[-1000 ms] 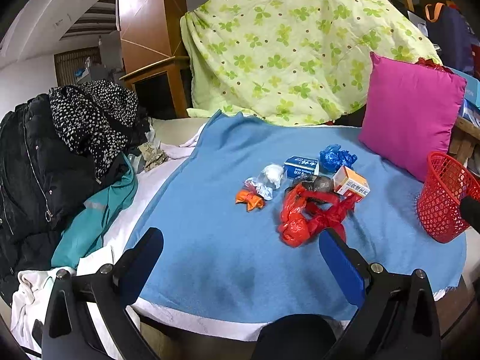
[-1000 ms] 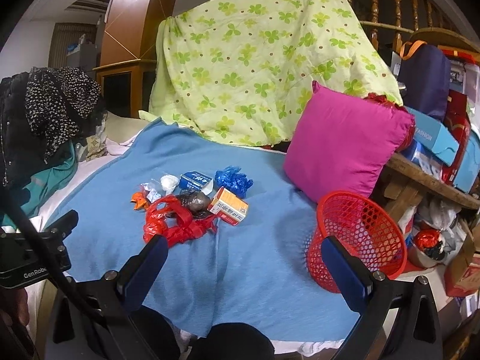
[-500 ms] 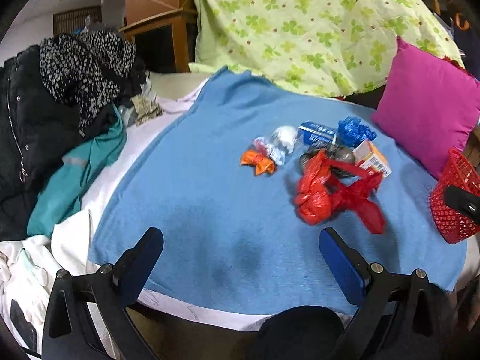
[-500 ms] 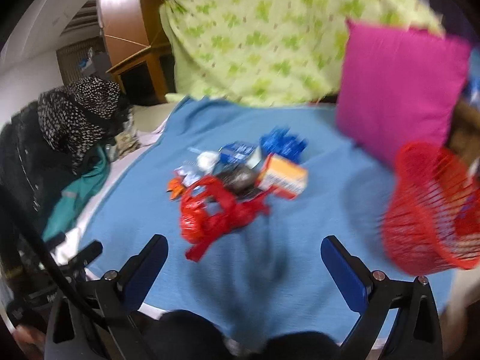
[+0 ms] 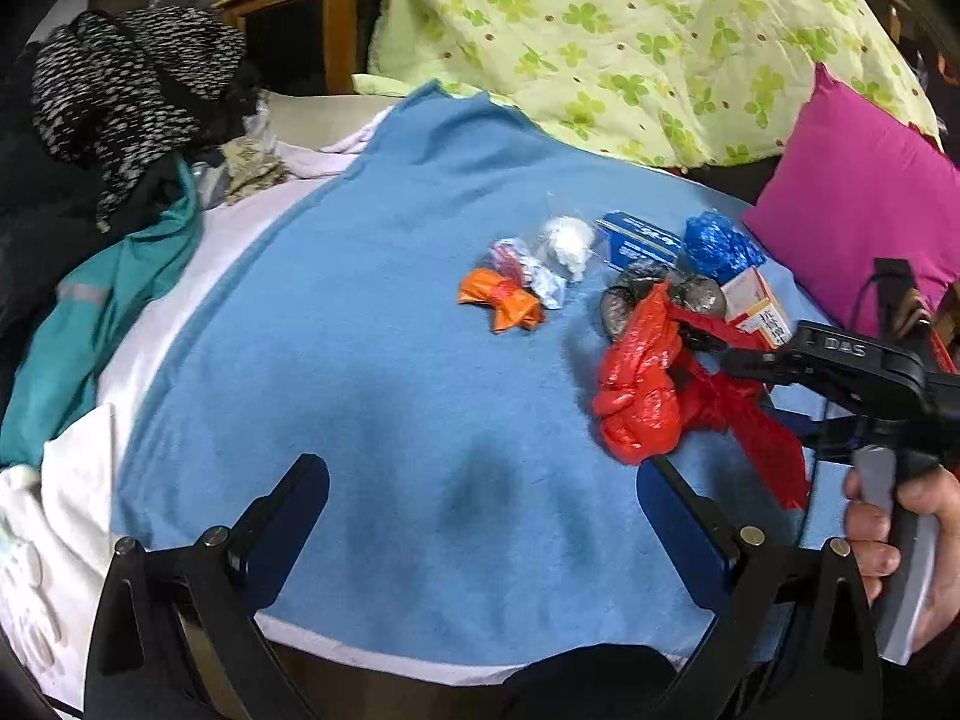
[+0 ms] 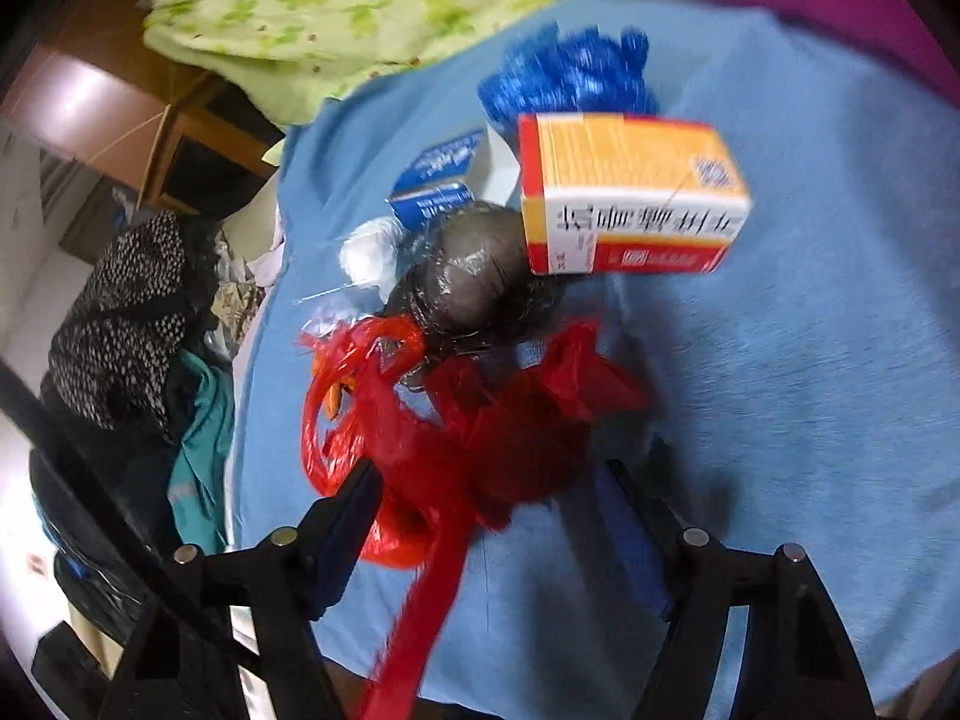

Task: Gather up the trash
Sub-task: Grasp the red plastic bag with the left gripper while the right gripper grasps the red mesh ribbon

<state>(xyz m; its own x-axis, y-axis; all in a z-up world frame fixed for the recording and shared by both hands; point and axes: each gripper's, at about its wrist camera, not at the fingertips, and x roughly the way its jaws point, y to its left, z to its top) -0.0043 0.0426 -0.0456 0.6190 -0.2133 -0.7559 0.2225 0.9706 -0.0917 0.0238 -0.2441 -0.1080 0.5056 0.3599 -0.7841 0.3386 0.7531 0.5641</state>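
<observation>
A heap of trash lies on the blue blanket [image 5: 360,360]: a red plastic bag [image 6: 456,420], a grey-black wrapped ball [image 6: 474,264], an orange-and-white box [image 6: 624,192], a blue crumpled bag [image 6: 570,78], a blue-and-white box [image 6: 438,186], a white wad [image 6: 372,252] and an orange wrapper [image 5: 504,300]. My right gripper [image 6: 492,474] points down at the red bag [image 5: 642,396]. Its jaws are closing with the bag between them, and I see no firm pinch. My left gripper [image 5: 483,474] hangs open over bare blanket, left of the heap, with nothing between its fingers.
A pink cushion [image 5: 858,180] and a green clover sheet [image 5: 630,30] stand behind the heap. Dark clothes [image 5: 120,120] and a teal jacket [image 5: 90,330] pile up on the left. A hand [image 5: 888,528] holds the right gripper's handle at the right edge.
The right gripper swung down and in over the red bag, its jaws narrowed, and the red basket left its view. The left gripper sank toward the blanket; the right gripper and hand entered its view.
</observation>
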